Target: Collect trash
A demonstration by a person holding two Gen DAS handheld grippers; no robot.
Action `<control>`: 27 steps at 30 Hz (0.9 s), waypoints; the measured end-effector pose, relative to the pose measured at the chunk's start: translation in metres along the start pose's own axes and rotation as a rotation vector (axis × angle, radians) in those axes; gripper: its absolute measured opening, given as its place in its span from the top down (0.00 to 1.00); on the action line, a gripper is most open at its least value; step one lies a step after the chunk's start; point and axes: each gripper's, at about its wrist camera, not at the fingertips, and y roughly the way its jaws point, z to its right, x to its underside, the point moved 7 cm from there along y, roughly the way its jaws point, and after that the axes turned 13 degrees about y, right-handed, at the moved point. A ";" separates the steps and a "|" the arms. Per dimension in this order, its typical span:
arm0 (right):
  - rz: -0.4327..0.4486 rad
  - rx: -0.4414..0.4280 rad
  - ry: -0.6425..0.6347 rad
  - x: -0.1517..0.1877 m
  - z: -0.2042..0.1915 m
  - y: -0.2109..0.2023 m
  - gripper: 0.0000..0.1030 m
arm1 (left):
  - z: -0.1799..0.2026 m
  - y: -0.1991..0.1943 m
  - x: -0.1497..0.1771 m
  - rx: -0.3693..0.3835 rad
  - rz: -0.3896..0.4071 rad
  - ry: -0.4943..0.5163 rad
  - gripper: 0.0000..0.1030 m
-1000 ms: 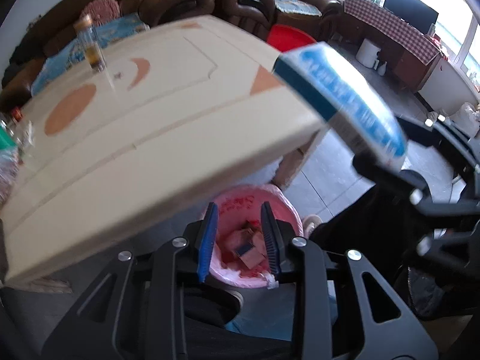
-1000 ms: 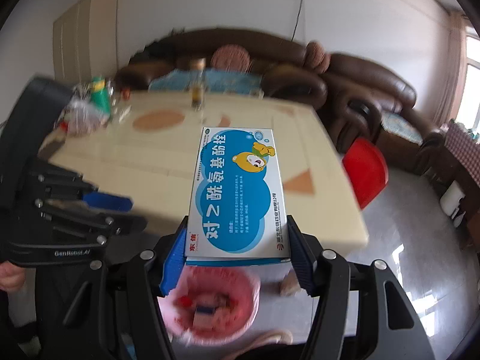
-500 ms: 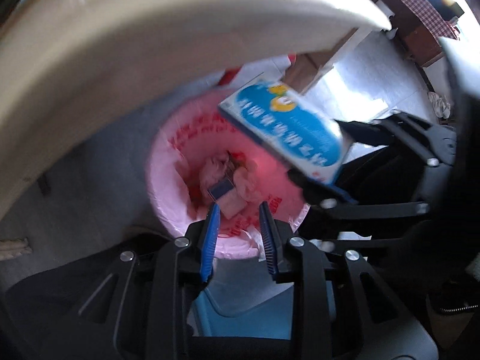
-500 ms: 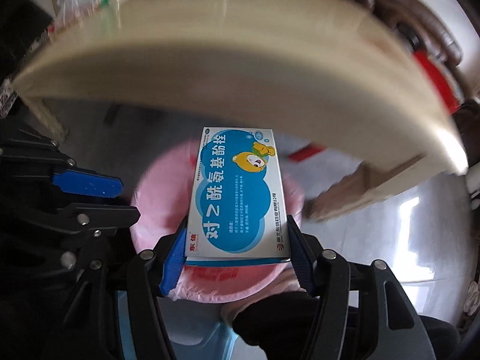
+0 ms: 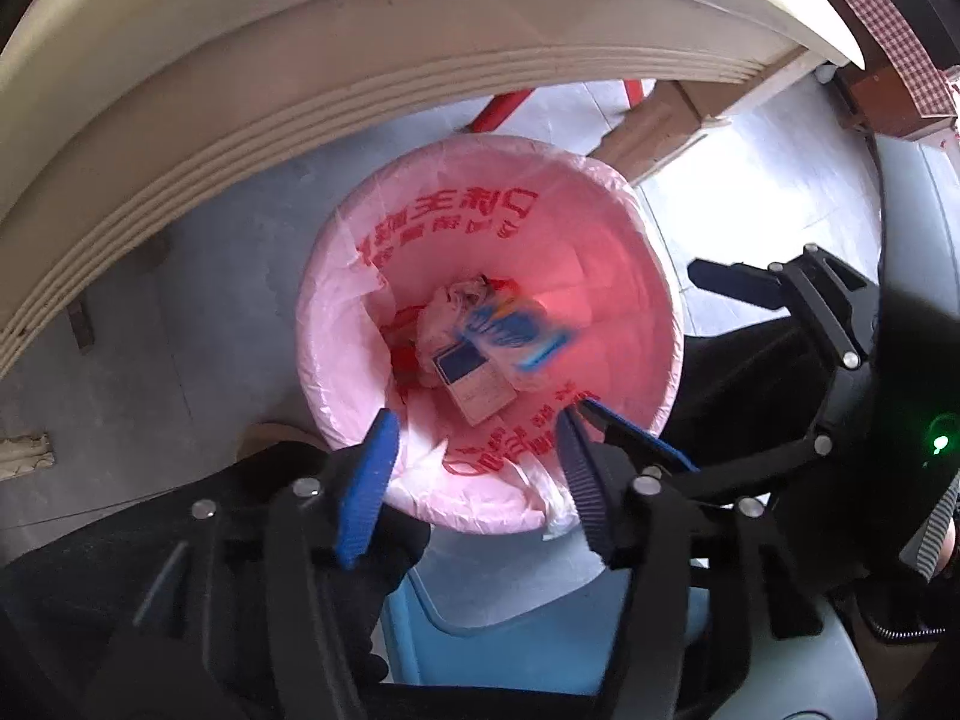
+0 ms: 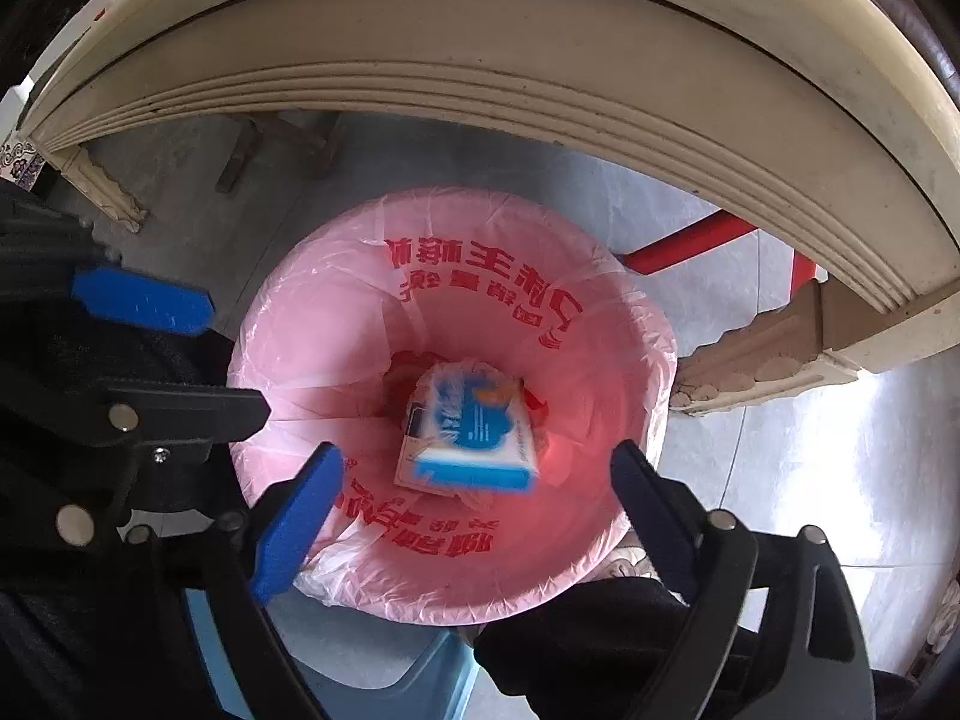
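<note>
Claw status: the right claw (image 6: 474,480) points steeply down over the pink-lined trash bin (image 6: 636,330), jaws spread wide and having just been opening, with nothing gripped between them. The blue-and-white medicine box (image 6: 468,432) is clear of the pads and lies, motion-blurred, low inside the bin on top of other trash. The left claw (image 5: 474,456) also points down over the same bin (image 5: 336,312); its jaws stand about half open, have just been opening, and hold nothing. From the left wrist view the medicine box (image 5: 510,330) appears as a blur beside a smaller box with a dark blue panel (image 5: 474,381) and crumpled white wrapping (image 5: 438,324). The bin stands on the tiled floor (image 6: 798,456) just in front of the cream bench edge (image 6: 540,78). A light blue plastic stool (image 5: 510,618) sits near the bin's close side.
</note>
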 end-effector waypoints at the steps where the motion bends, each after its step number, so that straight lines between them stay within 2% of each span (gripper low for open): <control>1: -0.006 0.002 0.004 0.000 0.002 0.003 0.14 | -0.001 -0.001 -0.001 -0.001 0.001 -0.006 0.40; 7: -0.022 0.002 0.049 -0.001 0.014 0.006 0.14 | -0.005 0.002 0.000 -0.014 -0.011 -0.040 0.39; 21: -0.016 0.026 0.078 0.002 0.018 0.000 0.14 | -0.002 0.005 0.002 -0.024 -0.015 -0.031 0.38; 27: -0.007 0.055 0.093 0.001 0.024 -0.007 0.14 | -0.003 -0.001 0.001 -0.067 -0.003 -0.034 0.38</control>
